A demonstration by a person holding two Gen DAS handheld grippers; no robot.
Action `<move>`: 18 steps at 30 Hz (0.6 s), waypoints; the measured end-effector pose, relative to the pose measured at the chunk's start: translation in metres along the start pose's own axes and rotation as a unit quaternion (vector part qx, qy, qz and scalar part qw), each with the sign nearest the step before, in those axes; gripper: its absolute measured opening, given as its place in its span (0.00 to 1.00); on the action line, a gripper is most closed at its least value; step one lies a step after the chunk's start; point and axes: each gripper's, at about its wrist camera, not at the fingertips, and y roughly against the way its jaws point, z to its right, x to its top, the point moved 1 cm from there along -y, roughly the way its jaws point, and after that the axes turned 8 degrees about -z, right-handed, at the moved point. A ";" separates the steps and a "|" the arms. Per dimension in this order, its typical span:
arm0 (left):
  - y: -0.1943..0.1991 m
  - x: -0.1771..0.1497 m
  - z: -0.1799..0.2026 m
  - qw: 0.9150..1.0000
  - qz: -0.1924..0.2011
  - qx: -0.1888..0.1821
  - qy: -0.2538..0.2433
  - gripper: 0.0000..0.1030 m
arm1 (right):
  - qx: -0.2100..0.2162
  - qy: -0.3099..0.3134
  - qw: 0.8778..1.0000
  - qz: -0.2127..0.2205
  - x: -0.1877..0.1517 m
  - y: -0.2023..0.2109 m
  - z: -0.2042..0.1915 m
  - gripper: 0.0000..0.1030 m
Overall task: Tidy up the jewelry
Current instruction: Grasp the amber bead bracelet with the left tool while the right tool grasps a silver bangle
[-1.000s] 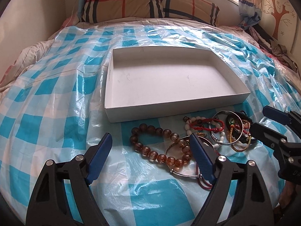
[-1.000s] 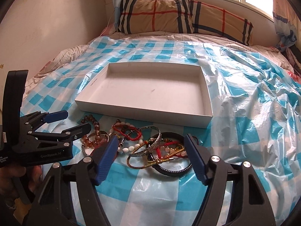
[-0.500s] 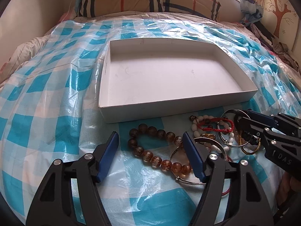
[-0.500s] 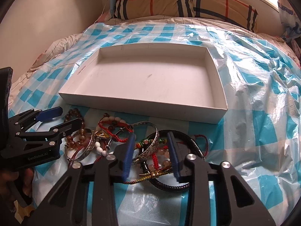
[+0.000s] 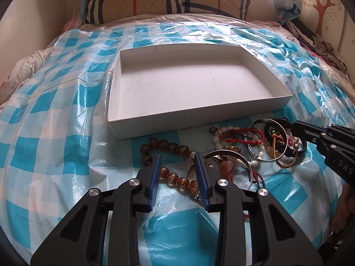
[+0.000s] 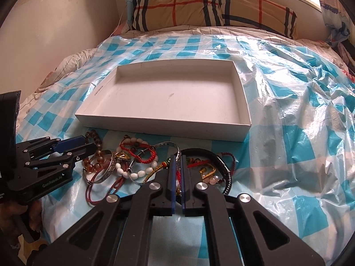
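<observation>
A bed carries checked plastic sheet, white box, bracelets.

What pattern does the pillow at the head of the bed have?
The pillow: tan plaid, dark and red stripes; right wrist view.

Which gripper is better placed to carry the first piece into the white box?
Right. The right gripper is shut on the silver bangle, directly before the white box. The left gripper is closing around the brown bead bracelet.

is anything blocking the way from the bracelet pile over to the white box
Nothing visible does. The white box lies open just behind the bracelet pile, with only bare checkered plastic sheet between them. Its low front wall is the only thing to lift over, and nothing lies inside it.
</observation>
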 end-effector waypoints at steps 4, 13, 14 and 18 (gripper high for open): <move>0.012 -0.003 0.001 1.000 0.009 0.008 -0.003 0.29 | 0.000 -0.001 1.000 0.006 -0.005 0.013 0.004 0.04; 0.020 0.012 -0.013 0.999 0.029 0.042 0.015 0.60 | 0.005 0.028 1.000 0.008 0.013 0.003 -0.012 0.55; 0.016 0.014 -0.015 0.998 0.028 0.044 0.017 0.60 | 0.006 0.031 0.999 0.004 0.016 -0.003 -0.015 0.55; 0.002 0.020 -0.016 0.998 0.018 0.056 0.013 0.63 | -0.003 0.023 0.999 -0.027 0.021 -0.028 -0.015 0.55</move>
